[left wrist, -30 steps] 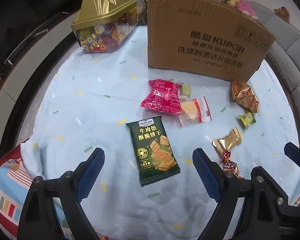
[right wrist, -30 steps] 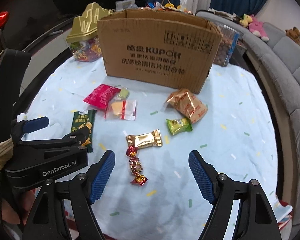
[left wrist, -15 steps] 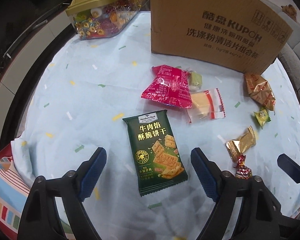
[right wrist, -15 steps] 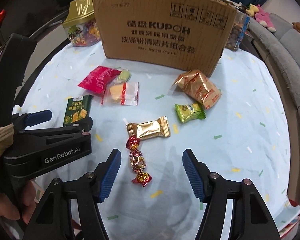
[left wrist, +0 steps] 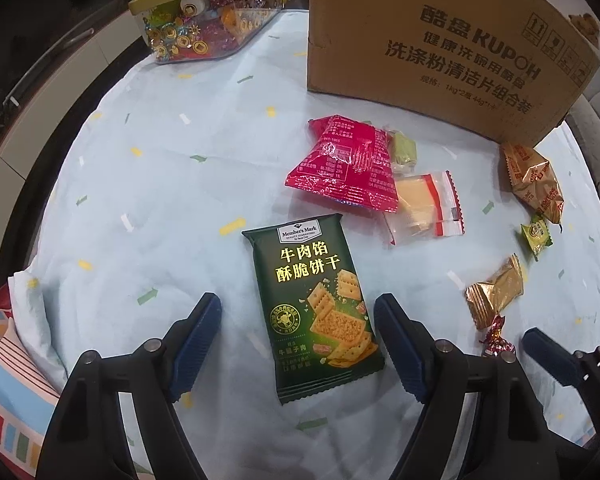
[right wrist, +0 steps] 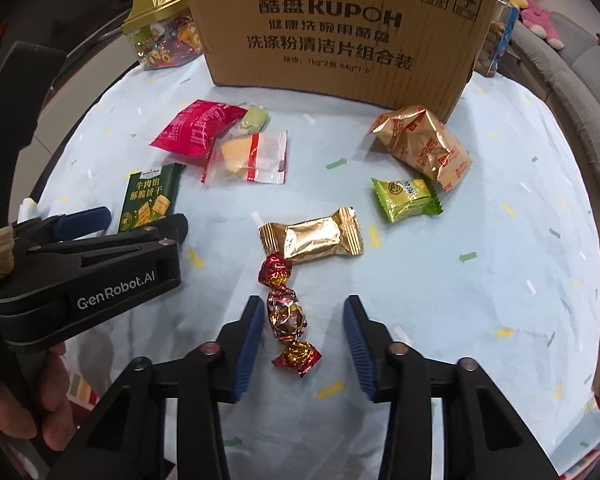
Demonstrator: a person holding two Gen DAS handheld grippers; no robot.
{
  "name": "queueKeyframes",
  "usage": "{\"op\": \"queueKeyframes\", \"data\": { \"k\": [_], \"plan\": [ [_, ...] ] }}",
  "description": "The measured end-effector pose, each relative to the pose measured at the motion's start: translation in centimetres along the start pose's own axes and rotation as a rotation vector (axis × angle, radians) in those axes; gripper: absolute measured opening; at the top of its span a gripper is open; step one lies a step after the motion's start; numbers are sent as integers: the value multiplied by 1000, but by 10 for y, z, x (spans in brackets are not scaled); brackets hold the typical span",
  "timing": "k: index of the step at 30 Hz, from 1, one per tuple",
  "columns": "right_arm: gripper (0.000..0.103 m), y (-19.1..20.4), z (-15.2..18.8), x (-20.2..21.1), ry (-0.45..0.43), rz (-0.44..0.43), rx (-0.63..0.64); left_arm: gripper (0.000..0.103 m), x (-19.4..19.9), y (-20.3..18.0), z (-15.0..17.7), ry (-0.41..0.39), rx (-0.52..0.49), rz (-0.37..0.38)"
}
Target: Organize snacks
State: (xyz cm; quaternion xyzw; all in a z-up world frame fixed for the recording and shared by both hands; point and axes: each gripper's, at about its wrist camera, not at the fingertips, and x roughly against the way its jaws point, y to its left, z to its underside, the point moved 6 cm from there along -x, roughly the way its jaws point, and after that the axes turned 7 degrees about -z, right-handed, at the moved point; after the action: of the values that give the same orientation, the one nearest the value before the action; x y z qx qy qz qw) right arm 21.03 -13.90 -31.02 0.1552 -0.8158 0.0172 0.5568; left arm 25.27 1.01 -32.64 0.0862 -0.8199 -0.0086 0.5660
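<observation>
A dark green cracker packet (left wrist: 320, 312) lies flat on the pale blue cloth, its lower half between the jaws of my left gripper (left wrist: 298, 300). Those jaws are closing, and both pads stand clear of the packet's sides. A twisted strand of red-and-gold foil candies (right wrist: 286, 316) lies between the jaws of my right gripper (right wrist: 302, 300), which are closing too. Its left pad (right wrist: 248, 336) is almost at the foil and the right pad is well apart. The left gripper's body (right wrist: 84, 264) shows in the right wrist view, held by a hand.
A tall cardboard box (right wrist: 340, 28) stands at the back, with a gold-lidded candy jar (left wrist: 204, 12) to its left. Loose on the cloth are a red packet (left wrist: 348, 164), a clear-wrapped yellow piece (left wrist: 424, 204), a gold candy (right wrist: 312, 238), a green sweet (right wrist: 406, 200) and a gold bag (right wrist: 424, 146).
Both grippers have come down closer to the cloth. The right jaws have narrowed a lot around the foil candy strand. The left jaws have narrowed a little around the green packet.
</observation>
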Motion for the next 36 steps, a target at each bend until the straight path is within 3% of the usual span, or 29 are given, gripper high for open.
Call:
{"op": "queueKeyframes", "data": {
  "k": [6,8,10,13,36],
  "plan": [
    [27,-1,2,-3,10,9,-5,75,4,-2,2,-14,-5,6],
    [20,-2,2,-2,9,10,-9,67,7,-4,3,-20,-14,8],
    [20,-4,2,-1,9,7,-18,51,10,-6,4,-26,-24,14],
    [20,-5,2,1,4,14,-20,47,12,-8,5,-30,-34,15],
    [20,-10,-13,34,-71,33,-46,44,54,-13,20,-75,-88,17]
  ]
}}
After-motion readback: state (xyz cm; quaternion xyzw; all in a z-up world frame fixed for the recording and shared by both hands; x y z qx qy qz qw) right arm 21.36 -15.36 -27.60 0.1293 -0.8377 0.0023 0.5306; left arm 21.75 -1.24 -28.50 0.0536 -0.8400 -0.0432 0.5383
